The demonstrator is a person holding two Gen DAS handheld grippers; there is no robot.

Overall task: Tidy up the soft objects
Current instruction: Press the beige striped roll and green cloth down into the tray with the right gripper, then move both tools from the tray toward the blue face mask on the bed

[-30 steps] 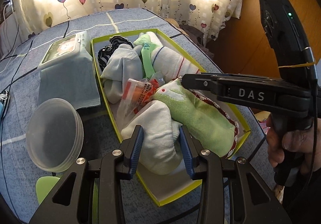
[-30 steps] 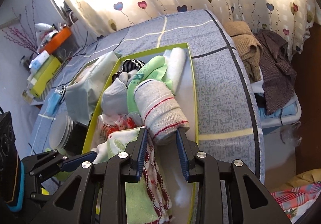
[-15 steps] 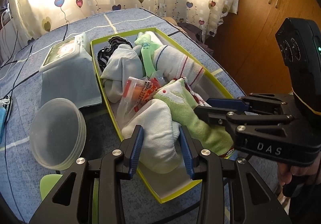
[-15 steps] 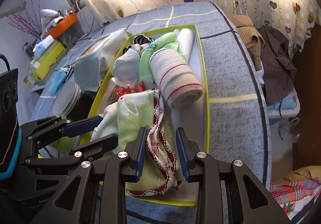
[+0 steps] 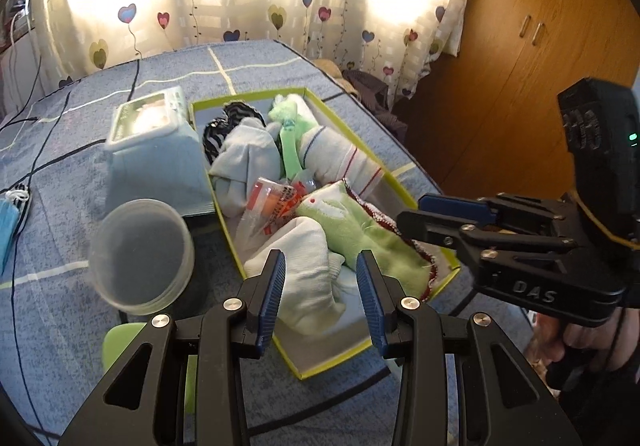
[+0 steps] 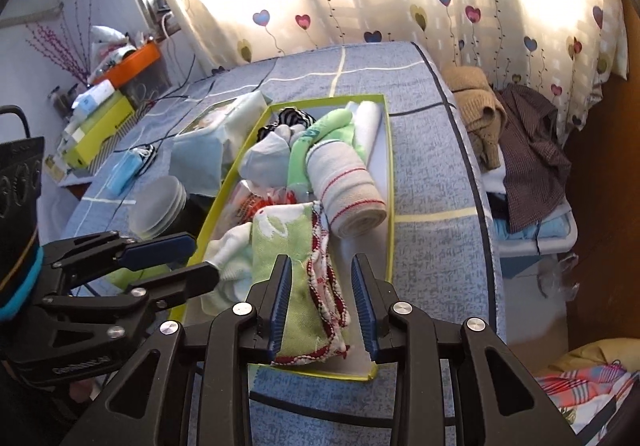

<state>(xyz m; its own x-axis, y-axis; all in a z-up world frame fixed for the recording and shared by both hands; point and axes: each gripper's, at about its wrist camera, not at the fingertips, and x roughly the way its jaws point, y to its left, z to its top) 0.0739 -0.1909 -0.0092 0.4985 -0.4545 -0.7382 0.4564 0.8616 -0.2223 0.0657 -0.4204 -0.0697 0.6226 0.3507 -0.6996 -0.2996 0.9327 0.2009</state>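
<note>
Soft objects fill the yellow-rimmed box (image 6: 390, 182).
We see both hand-held grippers, left (image 5: 320, 288) and right (image 6: 321, 296), hovering open and empty over its near end.

One box (image 5: 401, 190), two grippers (image 5: 320, 286) (image 6: 322, 296)

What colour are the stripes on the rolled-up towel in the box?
Red stripes on the rolled beige towel; clearest in the right wrist view.

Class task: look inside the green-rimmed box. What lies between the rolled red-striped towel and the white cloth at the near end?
The green towel with red crochet edging lies between the rolled red-striped towel and the white cloth; the right wrist view shows it best.
</note>
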